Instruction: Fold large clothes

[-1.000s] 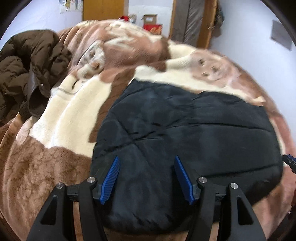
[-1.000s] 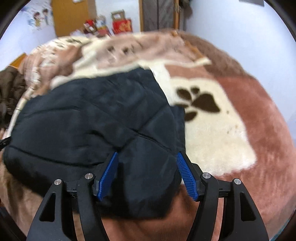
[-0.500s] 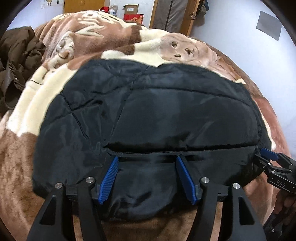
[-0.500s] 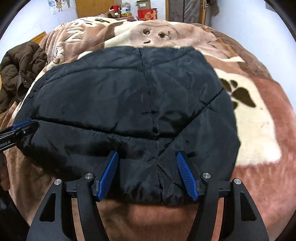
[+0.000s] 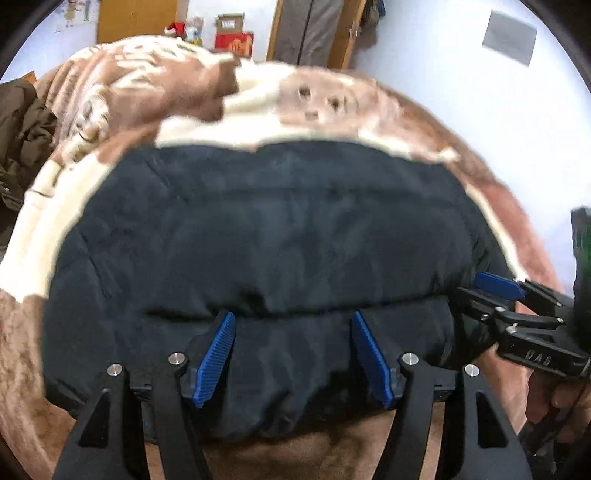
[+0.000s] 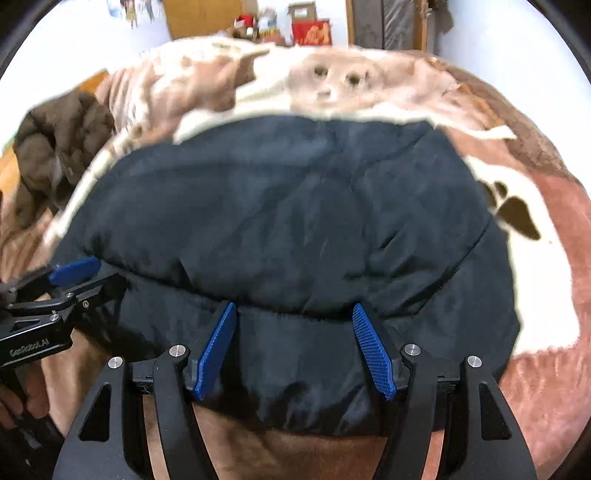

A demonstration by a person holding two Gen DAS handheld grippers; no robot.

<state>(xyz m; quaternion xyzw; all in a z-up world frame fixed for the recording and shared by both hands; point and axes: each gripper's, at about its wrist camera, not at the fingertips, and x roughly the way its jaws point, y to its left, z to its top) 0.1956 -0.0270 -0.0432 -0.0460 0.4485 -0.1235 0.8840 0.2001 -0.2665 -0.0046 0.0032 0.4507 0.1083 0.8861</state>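
Note:
A black padded jacket [image 5: 277, 229] [image 6: 295, 206] lies folded into a wide bundle on the bed. Its top layer ends in a horizontal edge right at my fingertips. My left gripper [image 5: 291, 317] stands open astride the bundle's near edge, left of the middle, and fabric fills the gap between its blue pads. My right gripper [image 6: 293, 306] stands open the same way further right on that edge. Each gripper shows in the other's view, the right gripper [image 5: 491, 295] at the jacket's right end and the left gripper [image 6: 74, 273] at its left end.
A brown and cream plush blanket [image 5: 314, 107] with a bear and paw prints covers the bed. A brown coat [image 6: 59, 147] is heaped at the left. Boxes [image 5: 232, 35] and wooden doors stand at the far wall. A hand [image 5: 554, 402] holds the right gripper's handle.
Both grippers have moved inward along the jacket's near edge, toward each other. More of the jacket now shows outside each one, and both views have swung to face the bear on the blanket.

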